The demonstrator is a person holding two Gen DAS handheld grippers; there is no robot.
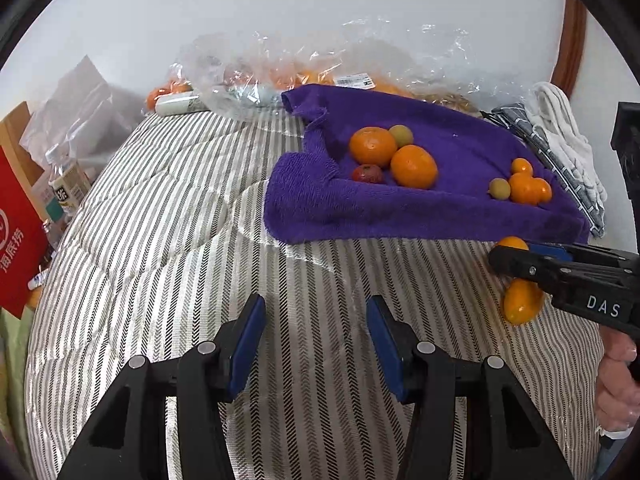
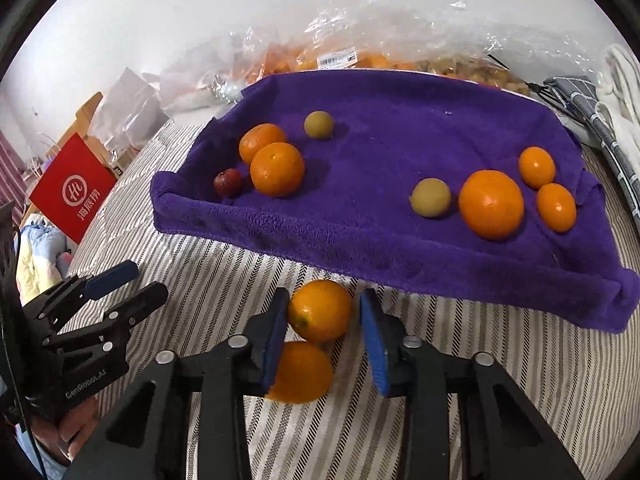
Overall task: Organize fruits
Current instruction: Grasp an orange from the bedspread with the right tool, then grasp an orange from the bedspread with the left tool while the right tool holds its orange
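Note:
A purple towel (image 2: 380, 152) lies on the striped bedcover, holding two oranges (image 2: 277, 169), a red fruit (image 2: 228, 182) and a yellow-green fruit (image 2: 318, 124) at its left, and an orange (image 2: 491, 204), two kumquats (image 2: 556, 207) and a yellow-green fruit (image 2: 430, 197) at its right. My right gripper (image 2: 325, 322) is open, its pads on either side of a kumquat (image 2: 320, 310) on the bedcover; a second kumquat (image 2: 301, 372) lies just below it. My left gripper (image 1: 316, 340) is open and empty over the bedcover. The towel (image 1: 460, 208) and right gripper (image 1: 500, 258) show in the left wrist view.
Clear plastic bags of fruit (image 2: 400, 40) lie behind the towel against the wall. A folded grey and white cloth (image 2: 600, 112) lies at the right. A red paper bag (image 1: 16, 240) and a bottle (image 1: 66, 188) stand at the left edge of the bed.

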